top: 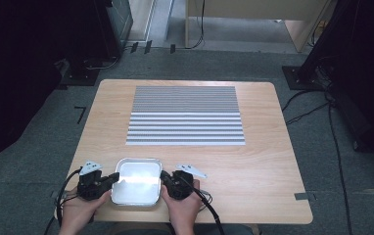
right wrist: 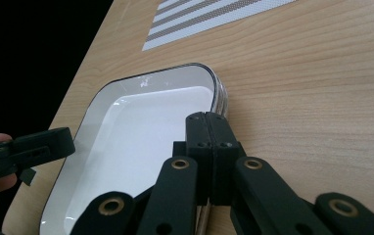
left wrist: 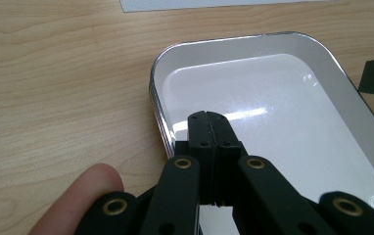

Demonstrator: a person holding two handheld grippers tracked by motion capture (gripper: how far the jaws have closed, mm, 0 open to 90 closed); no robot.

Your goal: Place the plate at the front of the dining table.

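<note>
A shallow white tray with a dark rim (top: 137, 160) sits on the wooden table near its front edge. My left gripper (top: 115, 177) is at the tray's left side and my right gripper (top: 164, 175) at its right side, each held by a hand. In the left gripper view the jaws (left wrist: 208, 117) are pressed together, their tips over the tray's rim (left wrist: 224, 41) and white floor. In the right gripper view the jaws (right wrist: 205, 117) are likewise together above the rim (right wrist: 141, 81). Nothing shows between either pair. The tray's edge looks layered.
A grey-and-white striped mat (top: 185, 115) lies across the middle and far half of the table (top: 273, 166). Bare wood lies to the right of the tray. Cables trail over the grey floor on the right, and dark stands are at the back corners.
</note>
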